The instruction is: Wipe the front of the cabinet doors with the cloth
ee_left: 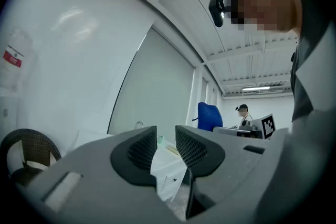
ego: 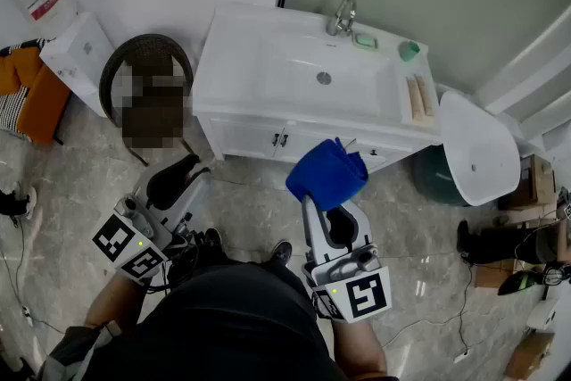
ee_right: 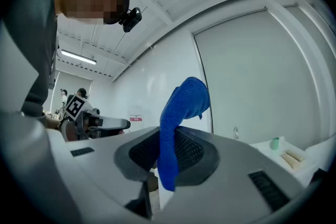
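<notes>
The right gripper (ego: 329,211) pinches the blue cloth (ego: 326,175) by its lower fold and holds it up just in front of the cabinet doors (ego: 254,139) under the white basin (ego: 303,67). The cloth does not look pressed to them yet. The left gripper (ego: 175,179) hangs to the left, jaws spread with nothing between them.

The risk lies in the grip — only a narrow strip sits between the pads while the bulk flops free above. A firm drag across a door could tug the cloth out, or let the hard jaw tips meet the painted front instead of fabric.

The right gripper view shows how little cloth is clamped, which the head view hides behind the bunched fabric. The head view lays out the doors along the cabinet front; the left gripper view catches only a slice of them through its open jaws.
</notes>
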The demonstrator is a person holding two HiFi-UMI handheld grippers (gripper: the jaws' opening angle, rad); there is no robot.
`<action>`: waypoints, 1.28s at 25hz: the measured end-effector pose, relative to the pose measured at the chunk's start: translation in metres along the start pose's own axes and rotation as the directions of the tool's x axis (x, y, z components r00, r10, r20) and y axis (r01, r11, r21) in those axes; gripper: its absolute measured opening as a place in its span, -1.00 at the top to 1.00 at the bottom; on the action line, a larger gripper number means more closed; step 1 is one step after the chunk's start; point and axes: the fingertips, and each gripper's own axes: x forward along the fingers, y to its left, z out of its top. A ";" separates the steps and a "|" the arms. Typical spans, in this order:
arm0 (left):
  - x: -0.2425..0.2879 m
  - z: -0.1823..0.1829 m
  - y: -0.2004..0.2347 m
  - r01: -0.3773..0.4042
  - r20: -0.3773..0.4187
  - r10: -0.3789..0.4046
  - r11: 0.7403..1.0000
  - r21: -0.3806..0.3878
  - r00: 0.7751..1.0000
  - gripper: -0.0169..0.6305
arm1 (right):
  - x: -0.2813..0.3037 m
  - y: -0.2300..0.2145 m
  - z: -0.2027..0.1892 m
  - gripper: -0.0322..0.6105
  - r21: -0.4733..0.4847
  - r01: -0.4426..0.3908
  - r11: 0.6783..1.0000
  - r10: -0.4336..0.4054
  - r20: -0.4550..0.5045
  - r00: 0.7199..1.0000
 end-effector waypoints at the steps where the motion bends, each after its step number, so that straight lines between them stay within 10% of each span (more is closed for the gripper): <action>1: -0.001 -0.001 -0.001 -0.002 -0.003 0.002 1.000 -0.002 1.000 0.60 | -0.001 0.000 -0.001 0.71 0.003 -0.001 1.000 0.001 -0.005 1.000; 14: 0.024 -0.014 -0.015 -0.037 -0.025 0.037 0.999 -0.006 0.999 0.60 | -0.002 -0.019 -0.021 0.71 -0.028 -0.041 0.999 0.041 -0.010 0.999; 16: 0.032 -0.021 -0.017 -0.050 -0.043 0.051 0.998 0.026 0.998 0.95 | 0.001 -0.027 -0.036 0.71 -0.035 -0.046 0.998 0.045 -0.034 0.998; 26: 0.056 -0.100 0.028 -0.281 -0.176 0.281 0.959 0.028 0.943 0.95 | 0.055 -0.068 -0.172 0.71 0.033 -0.103 0.994 0.108 -0.208 0.972; 32: 0.043 -0.164 0.094 -0.221 -0.256 0.224 0.974 0.042 0.940 0.95 | 0.120 -0.028 -0.248 0.71 -0.061 -0.120 0.991 0.092 -0.343 0.935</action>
